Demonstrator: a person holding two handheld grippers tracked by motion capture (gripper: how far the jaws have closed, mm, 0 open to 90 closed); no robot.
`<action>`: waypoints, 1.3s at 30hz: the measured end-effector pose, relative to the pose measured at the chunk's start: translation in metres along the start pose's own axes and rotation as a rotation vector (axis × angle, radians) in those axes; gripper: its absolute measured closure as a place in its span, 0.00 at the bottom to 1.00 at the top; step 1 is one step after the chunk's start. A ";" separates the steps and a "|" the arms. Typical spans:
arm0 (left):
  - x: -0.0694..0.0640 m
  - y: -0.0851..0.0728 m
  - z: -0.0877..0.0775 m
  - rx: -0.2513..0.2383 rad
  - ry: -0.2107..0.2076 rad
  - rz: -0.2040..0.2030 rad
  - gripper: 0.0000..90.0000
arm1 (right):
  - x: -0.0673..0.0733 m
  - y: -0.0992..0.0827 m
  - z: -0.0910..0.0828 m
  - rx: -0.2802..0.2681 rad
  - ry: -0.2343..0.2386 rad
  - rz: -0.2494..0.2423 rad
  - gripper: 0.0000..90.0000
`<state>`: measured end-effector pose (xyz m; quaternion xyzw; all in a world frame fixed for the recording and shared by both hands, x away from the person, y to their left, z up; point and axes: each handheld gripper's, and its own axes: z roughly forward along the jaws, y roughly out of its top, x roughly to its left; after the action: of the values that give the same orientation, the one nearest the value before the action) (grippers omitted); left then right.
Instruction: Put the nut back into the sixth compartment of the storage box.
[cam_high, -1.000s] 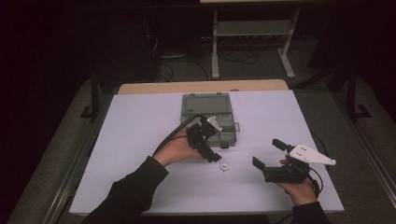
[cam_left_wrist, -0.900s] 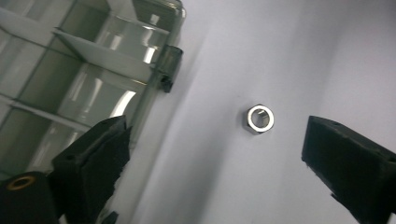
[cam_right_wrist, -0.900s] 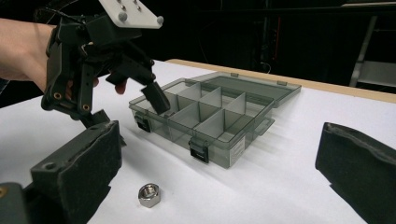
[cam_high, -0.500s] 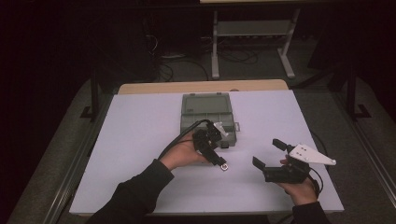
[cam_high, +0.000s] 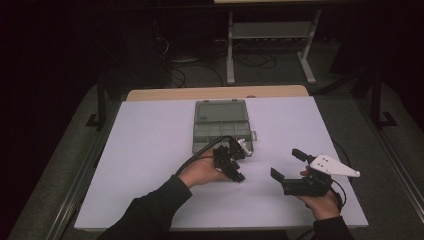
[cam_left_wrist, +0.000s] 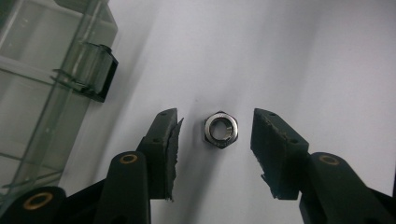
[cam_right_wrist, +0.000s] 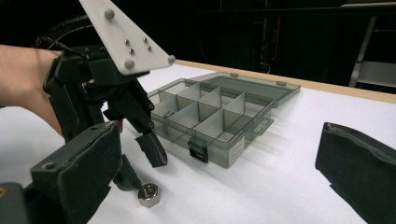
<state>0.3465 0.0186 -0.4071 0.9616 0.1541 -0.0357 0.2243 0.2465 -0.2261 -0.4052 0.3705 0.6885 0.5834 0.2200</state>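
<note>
One nut, one compartment box, two tongs on a white tabletop.

A single steel nut (cam_left_wrist: 221, 130) lies flat on the tabletop (cam_high: 150, 150), just in front of the one clear plastic box (cam_high: 221, 125), whose lid is open and whose compartments show nothing inside. The left tongs (cam_left_wrist: 215, 135) point down over the nut, which sits between the two black jaws, a little nearer the left-hand one in the left gripper view; a gap shows on each side, so neither pad touches it. These jaws have just been closing and now stand partly open, holding nothing. The right tongs (cam_high: 285, 165) rest well apart to the right, near the tabletop's front edge, jaws wide open and empty. In the right gripper view the nut (cam_right_wrist: 149, 195) lies below the left tongs' tips.
</note>
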 end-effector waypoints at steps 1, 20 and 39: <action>-0.001 0.000 0.001 0.006 0.001 0.005 0.60 | 0.000 0.000 0.000 0.000 0.000 0.000 0.00; -0.007 0.001 0.017 0.050 0.018 0.032 0.75 | 0.000 0.000 0.000 0.001 -0.002 -0.004 0.00; -0.003 0.000 0.012 0.048 0.006 0.011 0.79 | 0.000 0.000 0.000 0.003 -0.001 -0.002 0.00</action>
<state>0.3439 0.0127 -0.4175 0.9676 0.1486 -0.0350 0.2009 0.2464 -0.2263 -0.4053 0.3704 0.6895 0.5822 0.2202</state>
